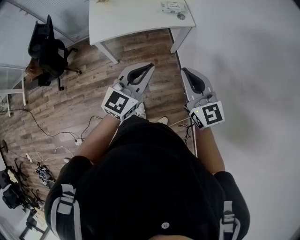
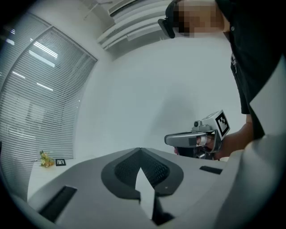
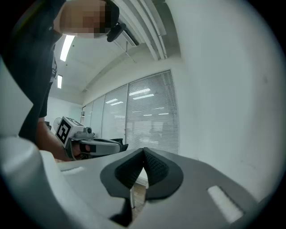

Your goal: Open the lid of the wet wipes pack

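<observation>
- Left hand-held gripper (image 1: 150,66): jaws closed, nothing between them.
- Right hand-held gripper (image 1: 184,71): jaws closed, empty.
- White desk (image 1: 131,21): ahead of both, carrying a small pack (image 1: 172,6).

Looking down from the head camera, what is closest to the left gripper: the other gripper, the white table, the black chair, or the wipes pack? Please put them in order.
From the left gripper:
1. right gripper, level beside it.
2. white table, just ahead.
3. wet wipes pack on the table's far right end and black chair off to the left: too close to call.
</observation>
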{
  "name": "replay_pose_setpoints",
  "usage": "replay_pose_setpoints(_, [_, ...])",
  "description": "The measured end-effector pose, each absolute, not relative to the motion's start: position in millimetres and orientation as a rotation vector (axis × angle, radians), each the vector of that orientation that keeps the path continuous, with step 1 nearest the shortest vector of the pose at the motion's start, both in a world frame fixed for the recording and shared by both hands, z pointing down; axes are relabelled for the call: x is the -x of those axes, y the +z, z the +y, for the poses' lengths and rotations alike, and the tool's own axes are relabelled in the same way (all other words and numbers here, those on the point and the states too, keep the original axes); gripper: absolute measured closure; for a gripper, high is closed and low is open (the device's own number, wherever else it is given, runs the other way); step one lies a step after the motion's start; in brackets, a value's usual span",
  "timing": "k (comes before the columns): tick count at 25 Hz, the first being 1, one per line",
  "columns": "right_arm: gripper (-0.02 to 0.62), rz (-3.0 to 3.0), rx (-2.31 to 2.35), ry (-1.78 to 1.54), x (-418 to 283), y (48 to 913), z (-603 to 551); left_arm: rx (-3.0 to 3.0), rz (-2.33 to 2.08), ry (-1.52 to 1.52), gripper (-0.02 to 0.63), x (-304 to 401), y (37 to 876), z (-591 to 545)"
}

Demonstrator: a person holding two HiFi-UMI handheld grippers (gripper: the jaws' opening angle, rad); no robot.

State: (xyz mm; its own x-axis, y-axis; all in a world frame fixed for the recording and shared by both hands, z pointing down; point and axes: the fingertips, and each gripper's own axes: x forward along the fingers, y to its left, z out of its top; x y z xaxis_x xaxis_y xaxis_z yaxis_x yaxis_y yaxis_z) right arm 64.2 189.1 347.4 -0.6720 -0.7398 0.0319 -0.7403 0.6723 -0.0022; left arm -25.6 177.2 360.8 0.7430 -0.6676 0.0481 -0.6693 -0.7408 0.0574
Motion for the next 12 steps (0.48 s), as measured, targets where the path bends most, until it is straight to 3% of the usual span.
replay_pose_setpoints(12, [0.591, -2.886, -1.205, 0.038, -77.8, 350.0, 229.8, -2.859, -1.122, 0.101, 0.606, 2.5, 366.8, 223.5])
